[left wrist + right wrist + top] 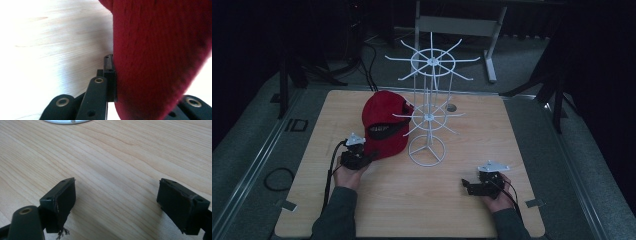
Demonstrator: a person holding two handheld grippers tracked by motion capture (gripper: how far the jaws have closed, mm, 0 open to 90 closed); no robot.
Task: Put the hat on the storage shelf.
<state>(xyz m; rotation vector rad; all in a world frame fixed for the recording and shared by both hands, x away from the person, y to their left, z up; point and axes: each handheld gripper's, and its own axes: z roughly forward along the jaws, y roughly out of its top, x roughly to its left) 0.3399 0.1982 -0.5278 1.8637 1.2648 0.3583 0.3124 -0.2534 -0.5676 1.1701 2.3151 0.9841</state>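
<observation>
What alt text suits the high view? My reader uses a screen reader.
A left hand-held gripper meets a red cap beside a white wire rack on a wooden table; the right hand-held gripper rests apart.

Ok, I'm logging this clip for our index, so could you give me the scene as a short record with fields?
surface: wooden table
cap: red cap, lying left of the rack
rack: white wire rack, upright, hooks bare
left gripper: left gripper, jaws around the cap's edge, red cloth between them
right gripper: right gripper, jaws apart over bare wood, holding nothing
</observation>
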